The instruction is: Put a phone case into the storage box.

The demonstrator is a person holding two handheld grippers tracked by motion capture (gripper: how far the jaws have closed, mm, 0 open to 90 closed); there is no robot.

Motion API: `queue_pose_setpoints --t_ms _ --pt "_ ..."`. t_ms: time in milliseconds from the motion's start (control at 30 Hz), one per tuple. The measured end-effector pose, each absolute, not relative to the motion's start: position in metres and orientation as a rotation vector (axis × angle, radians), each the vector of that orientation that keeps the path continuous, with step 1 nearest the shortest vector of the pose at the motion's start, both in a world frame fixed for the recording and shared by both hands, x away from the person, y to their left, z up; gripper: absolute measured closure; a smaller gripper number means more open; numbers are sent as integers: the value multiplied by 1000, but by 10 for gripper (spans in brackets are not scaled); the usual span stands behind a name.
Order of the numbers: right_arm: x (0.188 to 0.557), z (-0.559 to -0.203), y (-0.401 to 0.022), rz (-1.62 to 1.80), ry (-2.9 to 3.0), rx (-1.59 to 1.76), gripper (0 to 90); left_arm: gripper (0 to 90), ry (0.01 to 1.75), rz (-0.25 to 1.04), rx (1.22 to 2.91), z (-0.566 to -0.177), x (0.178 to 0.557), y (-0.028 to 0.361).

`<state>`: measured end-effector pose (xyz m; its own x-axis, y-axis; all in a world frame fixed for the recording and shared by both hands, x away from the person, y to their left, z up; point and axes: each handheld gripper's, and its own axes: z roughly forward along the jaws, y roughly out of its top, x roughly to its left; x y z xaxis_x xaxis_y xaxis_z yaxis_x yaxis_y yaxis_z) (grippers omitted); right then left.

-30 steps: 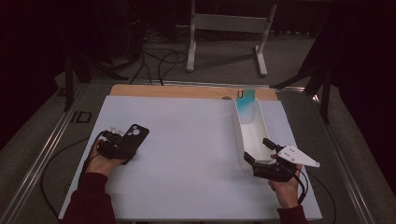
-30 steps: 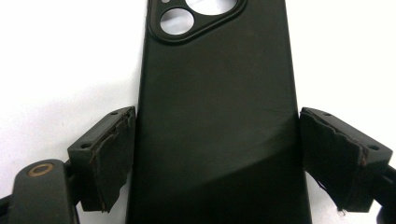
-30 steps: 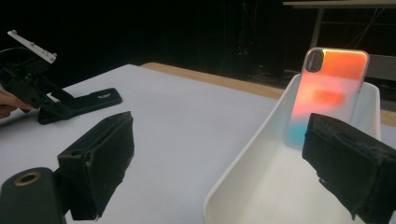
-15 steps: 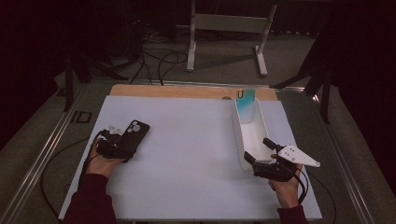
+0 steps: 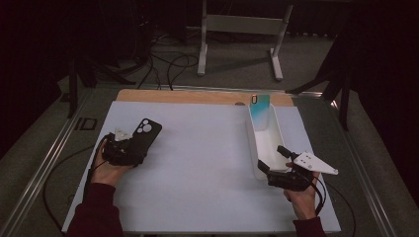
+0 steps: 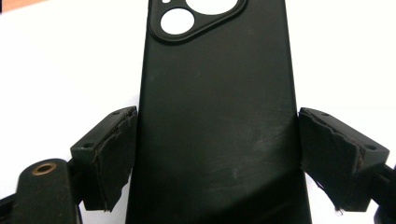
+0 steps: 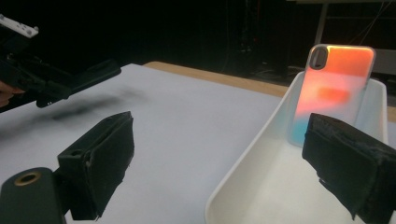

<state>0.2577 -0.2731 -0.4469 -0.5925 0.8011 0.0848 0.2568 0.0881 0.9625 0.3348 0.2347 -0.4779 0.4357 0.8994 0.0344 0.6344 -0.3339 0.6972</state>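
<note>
High view has the person's left gripper [image 5: 129, 148] over the left part of the white table top [image 5: 197, 163], and it's got a black phone case [image 5: 143, 136] clamped between its jaws. The case sticks out forward and a bit to the right from the gripper, camera cutout at the far end. In the left gripper view you can see it pretty clearly: the black phone case [image 6: 217, 116] fills the gap between the two pads, which press on its long edges, so the jaws are spread wide but definitely gripping it across its width. In the right gripper view the case reads as held up off the table, with a dark smudge of shadow on the surface under it. Over on the right side, the right gripper [image 5: 274, 170] sits at the near end of a long white tray [image 5: 267, 143], jaws spread apart with nothing in them. From the right gripper view the jaws straddle the tray's near corner, one pad over the table and one over the tray [image 7: 261, 186]. A second phone case [image 7: 334, 88], iridescent orange to teal, leans upright against the far end of the tray, well apart from both grippers.
</note>
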Motion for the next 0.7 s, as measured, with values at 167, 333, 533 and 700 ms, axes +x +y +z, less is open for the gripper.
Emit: queue_pose_setpoints --t_ms 167,333,533,700 --pt "259 -447 -274 1523 1912 1057 85 156 1227 575 2055 -467 331 227" --pt "260 -445 -276 1511 1913 1083 85 155 1163 589 2040 -456 328 218" --pt "262 -442 -277 1511 1910 1103 85 155 1090 599 2038 -447 326 204" --pt "263 -439 -276 1517 1917 1100 84 155 1034 610 2048 -440 324 192"
